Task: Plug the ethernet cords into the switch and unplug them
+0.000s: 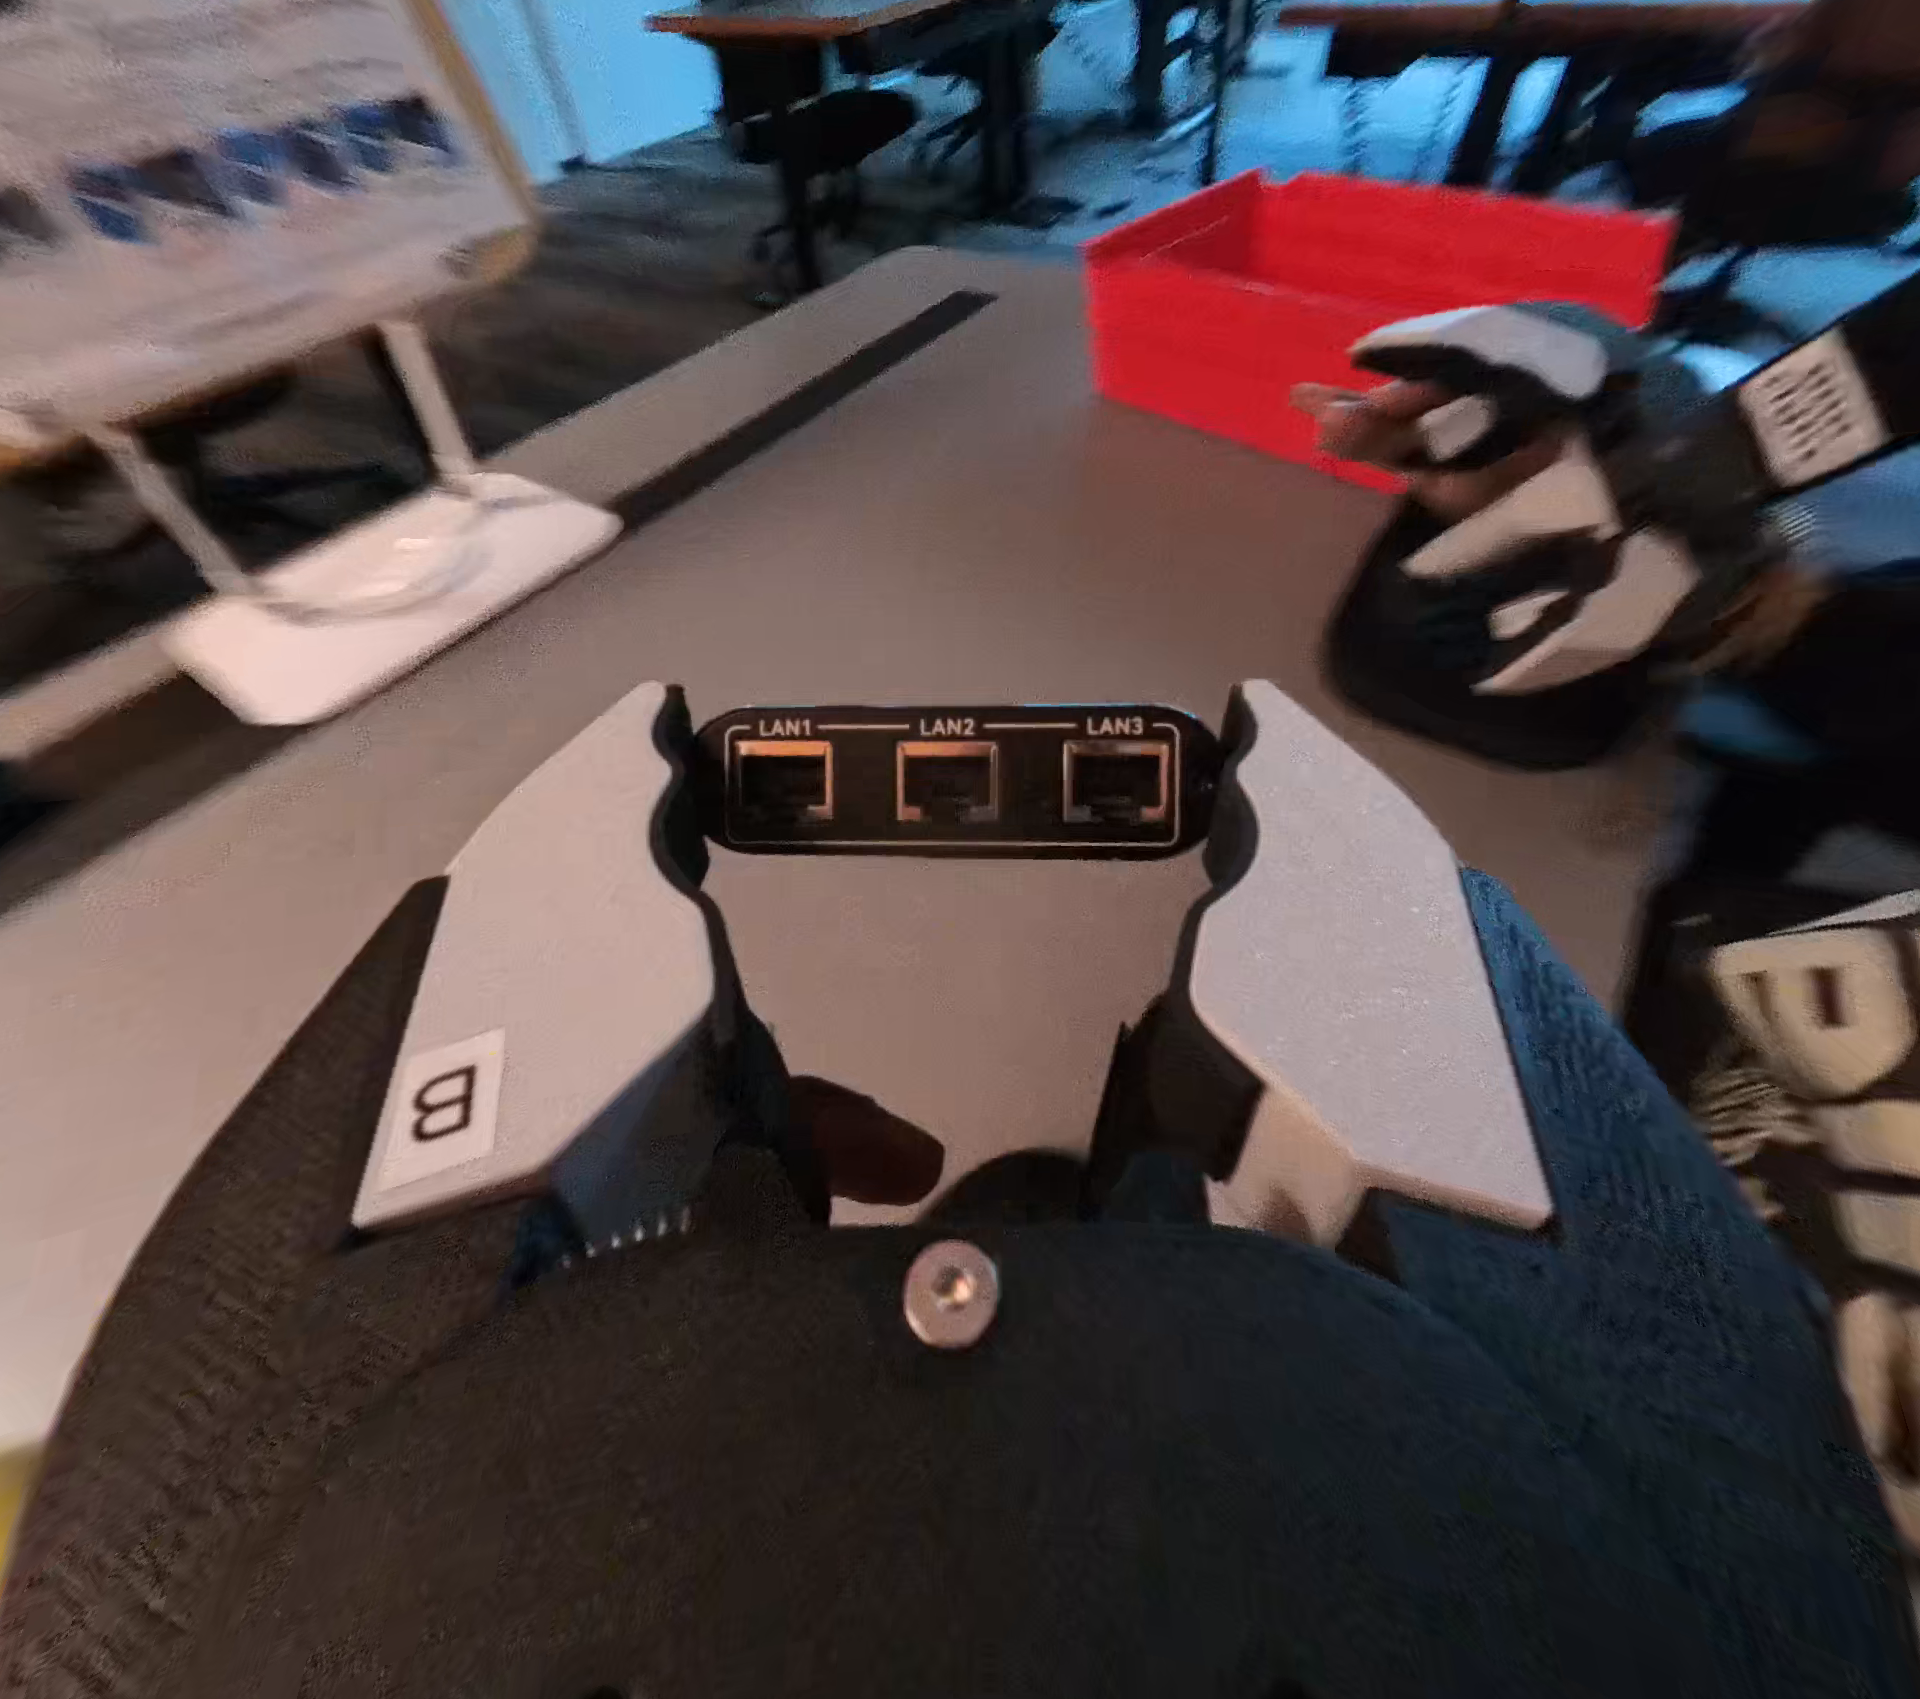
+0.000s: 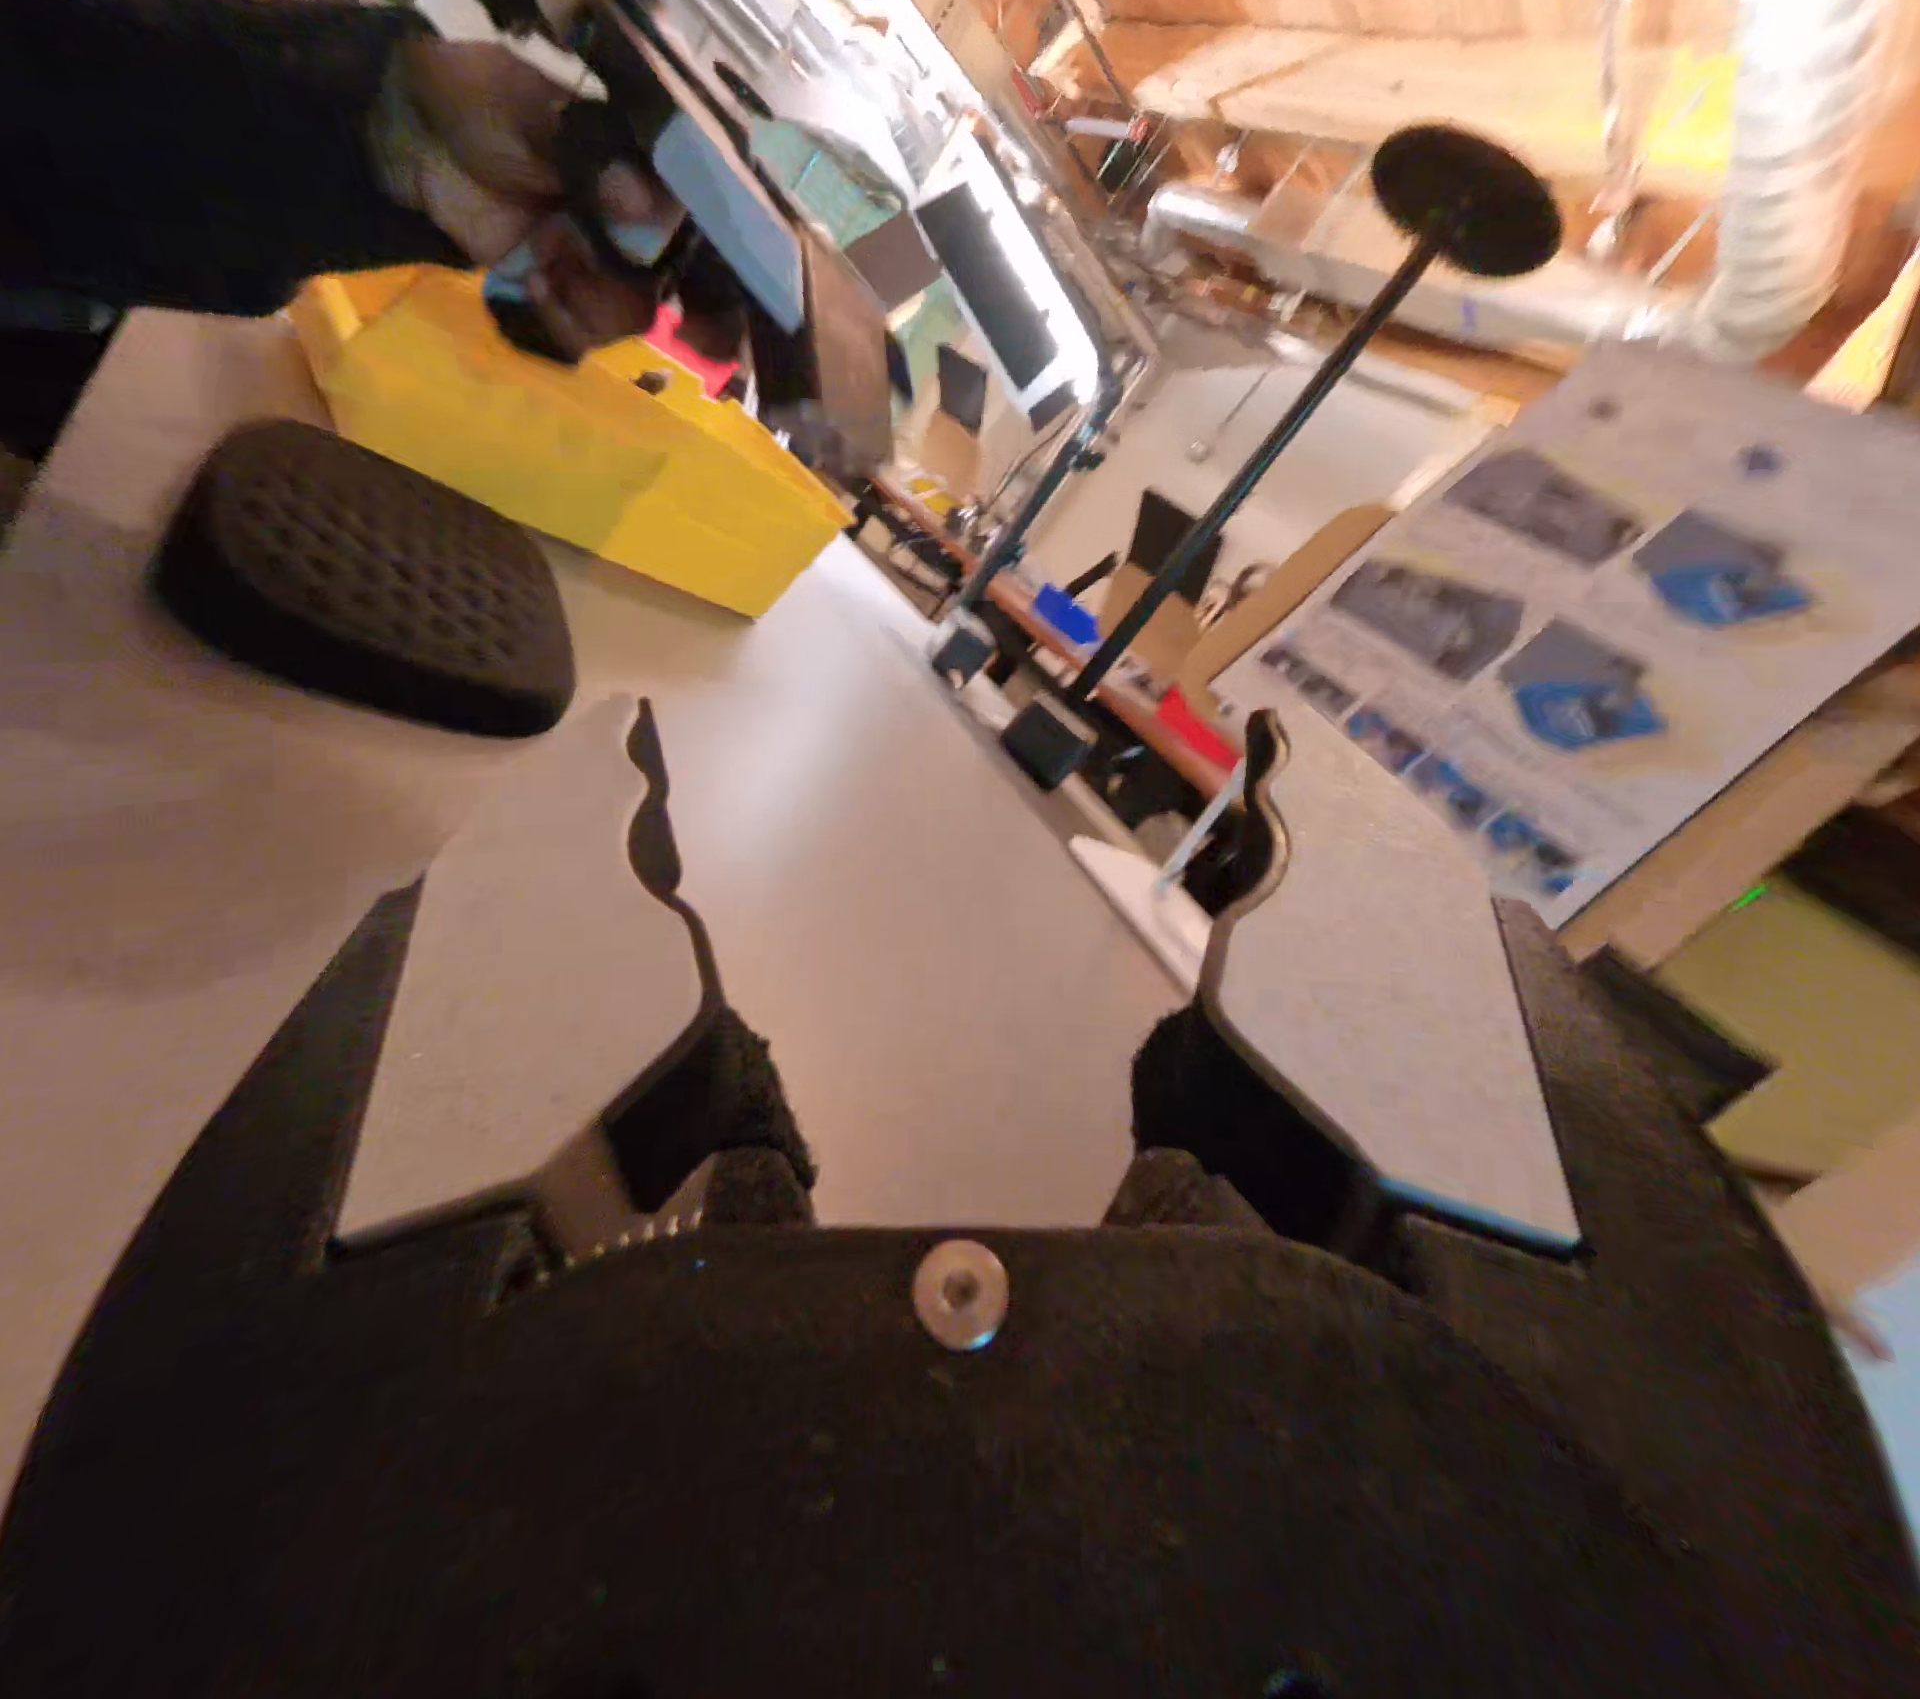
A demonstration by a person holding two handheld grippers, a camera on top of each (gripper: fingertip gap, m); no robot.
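between the tips of the left gripper (image 1: 951, 782), at table height, sits the switch (image 1: 951, 780): a small black oblong face turned toward the camera, three square ports in a row, each rimmed in pale metal and empty, with white lettering above them. both grey fingers (image 1: 582, 922) press against its rounded ends, so the left gripper is clamped on the switch; the body behind the face is hidden. the switch lies low over the grey table (image 1: 935, 506); whether it touches the surface cannot be told. to the right, the right gripper (image 1: 1496, 506) shows in the left wrist view, blurred, held by a person's hand, grey fingers pointing left over a black rounded pad (image 1: 1455, 693). behind it stands a red bin (image 1: 1351, 299); to the left, a white stand (image 1: 395, 589) with a tilted poster board, blurred. in the right wrist view the right gripper (image 2: 951, 776) has its fingers (image 2: 540, 974) spread wide with nothing between them, only bare table (image 2: 883, 870). the same black pad (image 2: 364, 579) lies upper left, beside a yellow bin (image 2: 582, 444). the left gripper (image 2: 665, 122) appears above it, heavily blurred. no cords can be made out in either view. the far room is motion-smeared.
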